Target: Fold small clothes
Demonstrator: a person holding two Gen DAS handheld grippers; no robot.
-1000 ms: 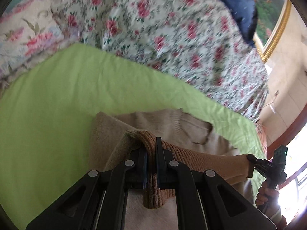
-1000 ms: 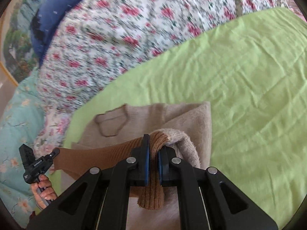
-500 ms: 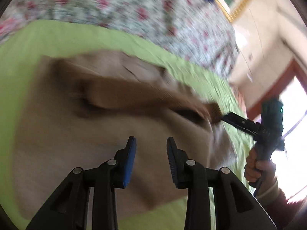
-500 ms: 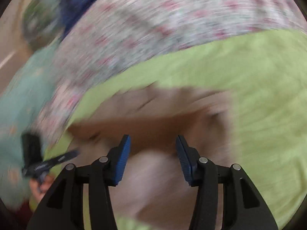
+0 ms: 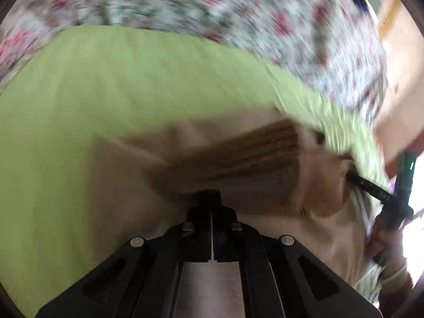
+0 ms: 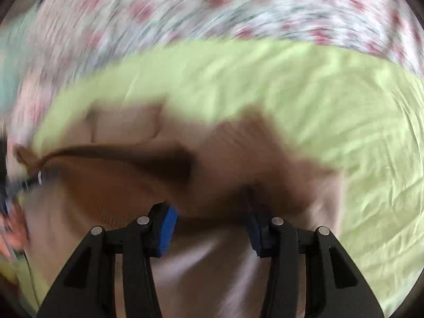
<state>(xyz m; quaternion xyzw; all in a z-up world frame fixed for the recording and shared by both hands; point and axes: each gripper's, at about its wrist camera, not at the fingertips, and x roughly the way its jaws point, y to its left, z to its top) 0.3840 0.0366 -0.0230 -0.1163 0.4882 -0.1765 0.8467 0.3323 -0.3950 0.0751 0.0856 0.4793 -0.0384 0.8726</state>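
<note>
A small beige sweater [image 5: 127, 185] with brown ribbed trim [image 5: 238, 164] lies on a green sheet [image 5: 132, 79]; both views are motion-blurred. My left gripper [image 5: 212, 198] is shut, its tips against the sweater below the brown trim; I cannot tell if cloth is pinched. My right gripper [image 6: 210, 225] is open over the sweater [image 6: 212, 270], with blue pads [image 6: 167, 228] apart and nothing between them. The right gripper also shows at the right of the left wrist view [image 5: 371, 188], its tips at the sweater's brown edge.
A floral quilt [image 5: 238, 5] lies behind the green sheet [image 6: 318, 92]. A wall and a bright window are at the right of the left wrist view. A pale blue floral fabric [image 6: 10, 61] is at the left of the right wrist view.
Both grippers let go of the brown hem and opened half a second ago. The left gripper has since shut against the sweater; the right stays open. The sweater's folded part now lies down.
</note>
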